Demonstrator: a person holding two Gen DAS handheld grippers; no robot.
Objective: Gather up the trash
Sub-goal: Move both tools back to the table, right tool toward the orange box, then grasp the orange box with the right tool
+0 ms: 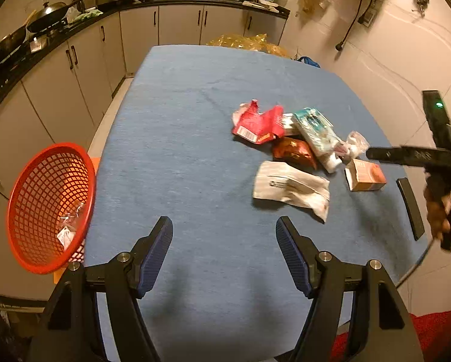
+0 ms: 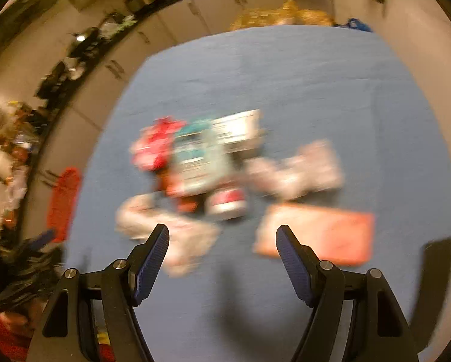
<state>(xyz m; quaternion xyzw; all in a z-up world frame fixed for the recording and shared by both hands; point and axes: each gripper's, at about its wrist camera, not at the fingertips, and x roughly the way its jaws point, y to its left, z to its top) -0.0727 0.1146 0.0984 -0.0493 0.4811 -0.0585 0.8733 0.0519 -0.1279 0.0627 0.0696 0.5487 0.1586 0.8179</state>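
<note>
The left gripper has its fingers wide apart w/ nothing between them, just bare blue tabletop. The trash pile sits ahead of those fingers & off to the right: a torn red wrapper, a teal & white box, a shiny brown-red packet, a white paper bag nearest the fingers, and a small orange carton. A red mesh basket hangs off the tabletop's edge, left of the fingers, w/ a clear wrapper in it. The right gripper is also spread apart & empty. Its view is blurry: the white bag lies just past its left finger, the orange carton just past its right finger, red & teal stuff farther ahead.
</note>
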